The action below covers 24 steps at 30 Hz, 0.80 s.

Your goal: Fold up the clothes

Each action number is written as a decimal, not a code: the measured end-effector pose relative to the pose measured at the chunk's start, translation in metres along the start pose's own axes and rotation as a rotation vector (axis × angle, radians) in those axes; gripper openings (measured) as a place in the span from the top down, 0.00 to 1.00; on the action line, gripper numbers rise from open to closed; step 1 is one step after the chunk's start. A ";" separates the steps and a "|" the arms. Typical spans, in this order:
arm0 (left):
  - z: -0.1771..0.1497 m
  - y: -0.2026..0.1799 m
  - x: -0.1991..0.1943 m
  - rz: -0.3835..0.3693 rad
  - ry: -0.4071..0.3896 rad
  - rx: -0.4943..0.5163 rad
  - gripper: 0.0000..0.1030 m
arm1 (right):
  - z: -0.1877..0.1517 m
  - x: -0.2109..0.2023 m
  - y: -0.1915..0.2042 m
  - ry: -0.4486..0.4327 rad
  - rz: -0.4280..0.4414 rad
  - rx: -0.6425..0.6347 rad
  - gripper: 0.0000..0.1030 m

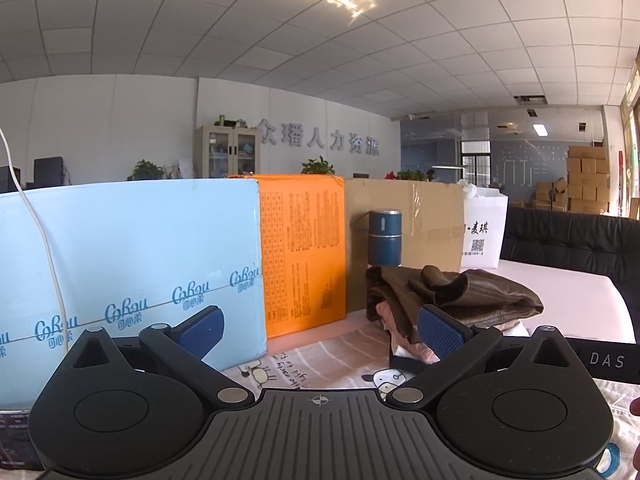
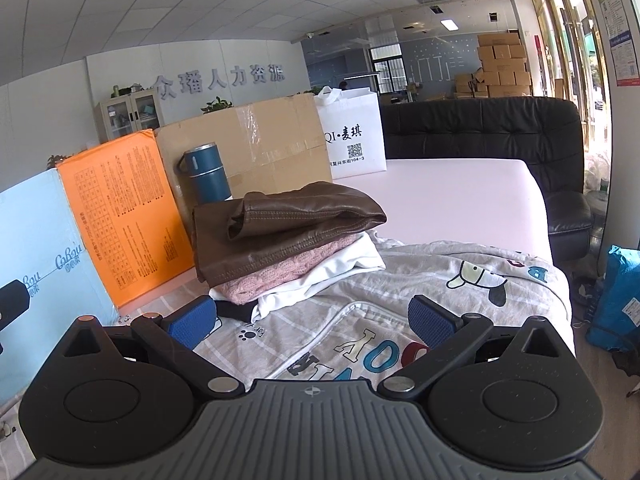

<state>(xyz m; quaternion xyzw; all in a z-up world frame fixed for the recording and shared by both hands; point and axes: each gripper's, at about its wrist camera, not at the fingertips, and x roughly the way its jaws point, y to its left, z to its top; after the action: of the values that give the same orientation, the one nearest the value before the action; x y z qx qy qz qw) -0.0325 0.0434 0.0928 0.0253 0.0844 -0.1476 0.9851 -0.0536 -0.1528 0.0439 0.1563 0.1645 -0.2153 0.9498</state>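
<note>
On a pale desk in an office, both tongs hover spread and empty near a stack of folded clothes.

Left wrist view: the left tongs [image 1: 320,330] are held level and low, blue pads wide apart, aimed at a row of boxes, with a light-blue carton [image 1: 128,264] just beyond the left pad. The folded stack [image 1: 452,300], topped by a brown leather jacket, lies ahead to the right below a teal flask [image 1: 385,236]. Right wrist view: the right tongs [image 2: 314,318] hover, spread, over a printed grey garment [image 2: 400,300] spread flat on the desk [image 2: 460,196]. Only here do the stack's layers show: brown jacket [image 2: 288,220], pink knit, white cloth. A black sofa [image 2: 500,136] stands behind.
</note>
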 end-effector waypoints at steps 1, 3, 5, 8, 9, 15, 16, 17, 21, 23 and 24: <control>0.000 0.000 0.000 0.000 0.000 0.001 0.00 | 0.000 0.000 0.000 0.002 0.000 0.000 0.00; 0.000 -0.001 0.000 -0.001 -0.001 0.004 0.00 | 0.000 0.001 0.000 0.002 0.000 -0.002 0.00; -0.001 -0.001 -0.001 -0.002 -0.002 0.005 0.00 | 0.000 0.001 0.000 0.005 -0.001 -0.002 0.00; -0.001 -0.001 0.000 -0.002 -0.003 0.007 0.00 | -0.001 0.003 0.000 0.011 -0.001 0.000 0.00; -0.001 -0.001 0.000 0.000 -0.003 0.007 0.00 | -0.001 0.003 0.000 0.013 -0.001 0.001 0.00; -0.002 -0.002 0.001 0.001 -0.002 0.009 0.00 | -0.001 0.005 0.000 0.018 -0.002 0.004 0.00; -0.002 -0.002 0.001 0.001 -0.001 0.009 0.00 | -0.002 0.006 0.000 0.020 -0.002 0.004 0.00; -0.002 -0.001 0.001 0.001 -0.001 0.009 0.00 | -0.002 0.006 0.000 0.023 -0.002 0.004 0.00; -0.002 -0.002 0.002 0.003 0.000 0.009 0.00 | -0.003 0.008 0.000 0.032 0.000 0.004 0.00; -0.003 -0.002 0.002 0.004 0.000 0.010 0.00 | -0.003 0.008 0.000 0.033 0.003 0.001 0.00; -0.003 -0.002 0.003 0.005 0.000 0.011 0.00 | -0.003 0.008 0.000 0.033 0.004 0.000 0.00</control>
<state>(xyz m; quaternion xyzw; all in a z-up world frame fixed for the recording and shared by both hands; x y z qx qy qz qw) -0.0311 0.0410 0.0896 0.0306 0.0834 -0.1458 0.9853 -0.0472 -0.1547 0.0382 0.1600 0.1799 -0.2108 0.9474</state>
